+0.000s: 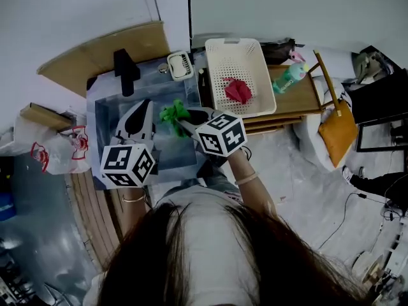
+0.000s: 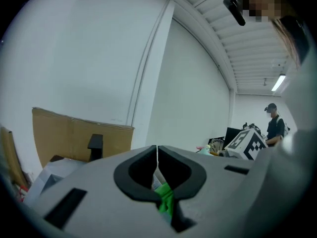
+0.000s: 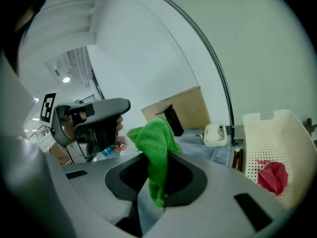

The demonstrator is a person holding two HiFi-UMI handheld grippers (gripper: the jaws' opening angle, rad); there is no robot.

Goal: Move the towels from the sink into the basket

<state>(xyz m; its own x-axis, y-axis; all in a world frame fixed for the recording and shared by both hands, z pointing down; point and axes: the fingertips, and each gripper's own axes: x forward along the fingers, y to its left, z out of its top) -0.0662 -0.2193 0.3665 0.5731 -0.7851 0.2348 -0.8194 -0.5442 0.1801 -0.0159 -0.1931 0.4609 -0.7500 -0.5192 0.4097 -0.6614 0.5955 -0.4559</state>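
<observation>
Green towel is pinched in the closed jaws of the right hand-held gripper and hung above the sink, apparently for carrying right to the basket, where a red towel already lies. The left hand-held gripper is closed, apparently empty, just beside.

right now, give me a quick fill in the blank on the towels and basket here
The right gripper is shut on a towel coloured ____.
The white basket holds the red towel and ____ else.
In the head view the basket stands to the ____ of the sink.
Missing: green; nothing; right.
</observation>
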